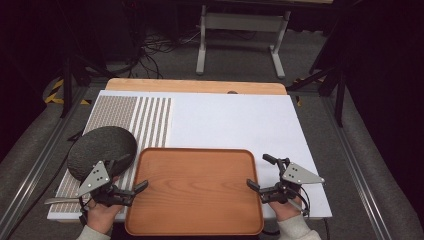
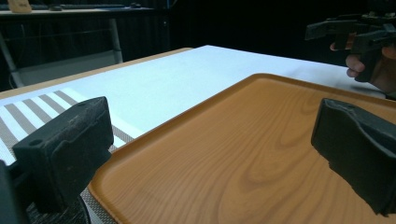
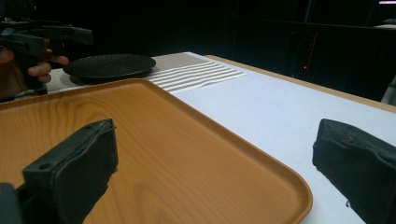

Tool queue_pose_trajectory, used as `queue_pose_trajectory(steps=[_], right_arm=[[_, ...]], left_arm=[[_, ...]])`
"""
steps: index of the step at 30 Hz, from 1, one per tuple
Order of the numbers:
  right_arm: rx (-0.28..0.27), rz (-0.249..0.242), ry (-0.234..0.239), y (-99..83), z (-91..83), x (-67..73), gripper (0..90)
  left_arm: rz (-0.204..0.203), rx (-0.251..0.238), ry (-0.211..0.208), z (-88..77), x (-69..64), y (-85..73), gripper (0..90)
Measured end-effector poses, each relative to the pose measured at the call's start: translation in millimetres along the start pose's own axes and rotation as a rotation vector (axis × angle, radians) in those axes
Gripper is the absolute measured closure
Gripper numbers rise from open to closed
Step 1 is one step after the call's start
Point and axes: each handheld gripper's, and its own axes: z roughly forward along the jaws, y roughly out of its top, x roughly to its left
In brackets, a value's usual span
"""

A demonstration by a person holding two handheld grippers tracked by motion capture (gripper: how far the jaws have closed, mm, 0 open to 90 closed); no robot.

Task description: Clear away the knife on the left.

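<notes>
While both grippers are hovering at opposite ends of the wooden tray [image 1: 195, 190], the job in hand looks like taking hold of its two short sides. The tray is lying flat on the white table mat [image 1: 235, 122] at the near edge, nothing on it. The left gripper [image 1: 129, 189] is standing with its jaws spread wide and nothing between the pads; in the left gripper view they are straddling the tray's near left corner, one jaw out over the striped placemat [image 2: 56, 105] and the other over the tray's floor. The right gripper [image 1: 261, 172] is likewise standing open and empty, one jaw over the wood and the other over the white mat beyond the right rim.

To do this well, I judge that each hand should be lowering until one jaw is sitting inside the raised rim and the other outside it, near the middle of each short side, before closing. Both hands should be closing at about the same time and height, since an uneven grip could be tilting or skewing the tray. The left hand should also be minding the dark round plate [image 1: 101, 150], which is lying just beside the tray's far left corner.
</notes>
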Motion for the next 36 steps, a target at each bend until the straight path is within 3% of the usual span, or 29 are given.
queue_pose_trajectory(steps=[15, 19, 23, 27, 32, 36], right_arm=[[0.002, 0.0, 0.005, -0.1, -0.8, 0.2, 0.7], [0.0, 0.003, 0.01, 0.3, -1.0, 0.1, 1.4], [0.0, 0.009, 0.015, 0.7, -0.9, -0.4, 2.1], [0.005, 0.01, 0.021, 0.9, 0.3, -0.1, 2.5], [0.005, 0.015, 0.023, 0.9, 0.7, 0.1, 2.6], [0.006, 0.015, 0.024, 0.7, 0.2, -0.4, 2.7]], left_arm=[[0.023, 0.014, -0.015, -2.3, 0.6, 5.5, 0.6], [0.032, 0.037, -0.038, -5.1, 1.5, 10.6, 2.3], [0.016, 0.063, -0.065, -7.9, 4.8, 15.9, 3.2], [0.06, 0.102, -0.093, -10.5, 6.1, 25.5, 5.0], [0.07, 0.111, -0.121, -11.4, 6.5, 33.2, 6.3], [0.093, 0.157, -0.168, -8.3, 5.7, 39.3, 7.3]])
